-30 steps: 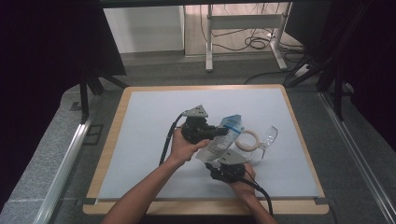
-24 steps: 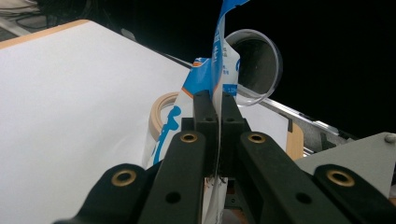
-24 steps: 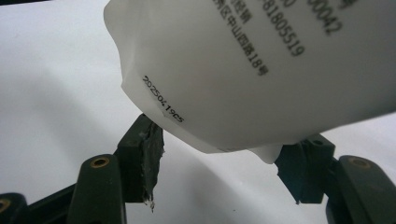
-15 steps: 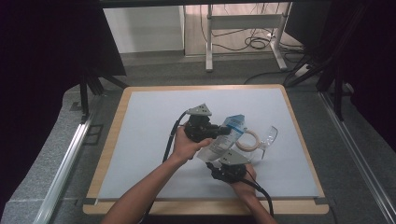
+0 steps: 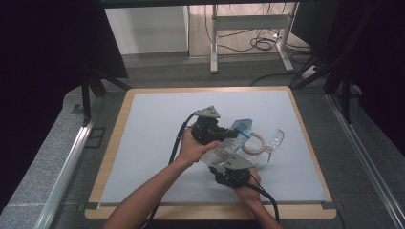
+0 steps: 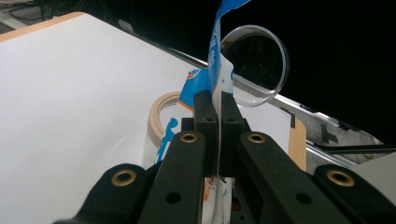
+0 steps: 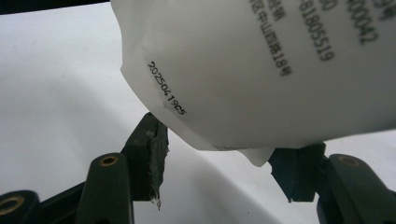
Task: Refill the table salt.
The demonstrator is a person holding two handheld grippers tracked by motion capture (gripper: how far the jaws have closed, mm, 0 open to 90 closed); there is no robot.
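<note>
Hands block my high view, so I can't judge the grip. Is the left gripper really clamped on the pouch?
Observer: Yes. The left gripper has its jaws shut on the thin top edge of the pouch.
Operator: And the right one?
Observer: The right gripper has its jaws on either side of the pouch's white bottom corner. They have just been closing, and I cannot tell if the pads press yet.
Operator: Anything printed down there?
Observer: A black date code runs along that corner.
</note>
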